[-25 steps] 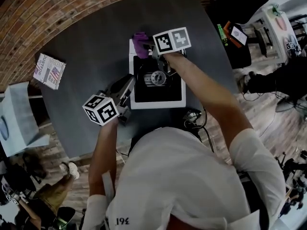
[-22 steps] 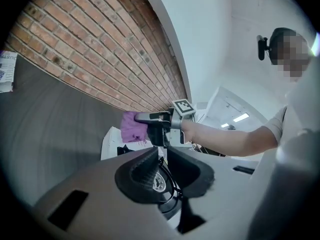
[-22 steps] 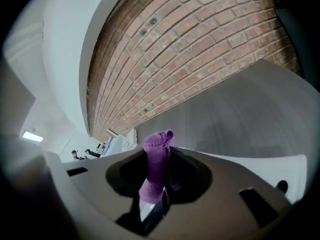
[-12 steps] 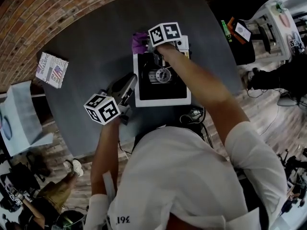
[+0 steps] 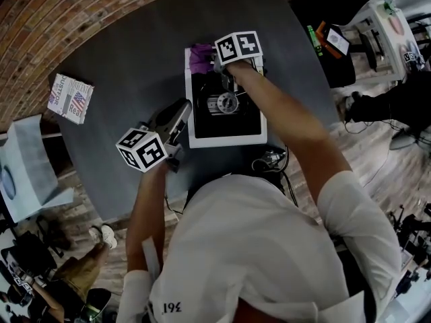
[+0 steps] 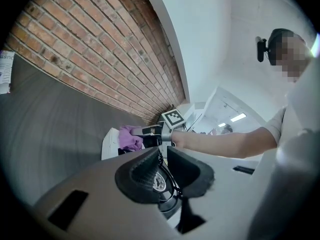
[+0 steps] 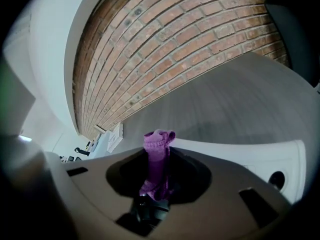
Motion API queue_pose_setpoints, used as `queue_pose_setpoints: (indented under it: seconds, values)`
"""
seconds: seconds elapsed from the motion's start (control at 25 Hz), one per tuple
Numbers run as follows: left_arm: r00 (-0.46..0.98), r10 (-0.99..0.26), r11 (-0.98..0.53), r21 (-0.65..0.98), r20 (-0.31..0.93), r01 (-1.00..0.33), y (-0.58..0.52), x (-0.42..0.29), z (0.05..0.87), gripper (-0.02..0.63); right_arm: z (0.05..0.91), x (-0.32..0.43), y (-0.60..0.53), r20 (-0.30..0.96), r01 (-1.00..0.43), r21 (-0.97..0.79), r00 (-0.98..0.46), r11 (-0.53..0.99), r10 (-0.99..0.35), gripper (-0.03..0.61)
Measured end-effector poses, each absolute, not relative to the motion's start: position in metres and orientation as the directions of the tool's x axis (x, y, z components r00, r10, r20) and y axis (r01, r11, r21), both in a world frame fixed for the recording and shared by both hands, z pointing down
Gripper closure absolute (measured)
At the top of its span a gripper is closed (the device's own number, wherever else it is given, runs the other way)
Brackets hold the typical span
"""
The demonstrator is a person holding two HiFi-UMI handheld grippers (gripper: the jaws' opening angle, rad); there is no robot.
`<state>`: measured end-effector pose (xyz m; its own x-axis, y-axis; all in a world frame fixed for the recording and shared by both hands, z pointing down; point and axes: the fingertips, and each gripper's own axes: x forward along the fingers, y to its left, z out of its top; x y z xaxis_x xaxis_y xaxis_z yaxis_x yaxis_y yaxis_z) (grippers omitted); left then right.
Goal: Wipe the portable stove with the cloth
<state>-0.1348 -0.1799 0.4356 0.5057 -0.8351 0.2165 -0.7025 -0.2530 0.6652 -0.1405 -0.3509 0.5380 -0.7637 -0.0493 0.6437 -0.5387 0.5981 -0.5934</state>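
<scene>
The portable stove (image 5: pixel 225 140) is white-framed with a black top and a round burner (image 5: pixel 226 103), and it sits mid-table. A purple cloth (image 5: pixel 201 56) lies bunched on its far left corner. My right gripper (image 5: pixel 214 62) is shut on that cloth (image 7: pixel 157 144), which sticks up between its jaws above the stove's white edge (image 7: pixel 250 156). My left gripper (image 5: pixel 183 113) hovers by the stove's left side, jaws shut and holding nothing. In the left gripper view, my left gripper (image 6: pixel 163 151) points at the cloth (image 6: pixel 129 138) and the right gripper (image 6: pixel 150 131).
The dark grey round table (image 5: pixel 128 66) carries a printed booklet (image 5: pixel 70 98) at its left. A coiled cable (image 5: pixel 269 160) lies near the stove's front right. A pale bin (image 5: pixel 23 170) stands off the table's left, a cluttered bench (image 5: pixel 377 32) at far right.
The right gripper has slid the cloth a little to the right along the stove's far edge. The left gripper has stayed beside the stove.
</scene>
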Motion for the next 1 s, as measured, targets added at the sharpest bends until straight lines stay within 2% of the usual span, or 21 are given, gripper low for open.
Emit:
queue_pose_setpoints:
  seconds: [0.6,1.0]
  values:
    - [0.524,-0.826,-0.276,0.662,0.206,-0.697,-0.182,-0.128,0.430,0.552,0.537,-0.114,-0.351,0.675,-0.544,-0.540,-0.736,0.642,-0.057,0.471]
    - [0.536,-0.821,-0.293,0.660,0.198,-0.692,-0.183,-0.119,0.430,0.552,0.537,-0.106,-0.332,0.692,-0.488,-0.517,-0.721,0.703,0.009,0.471]
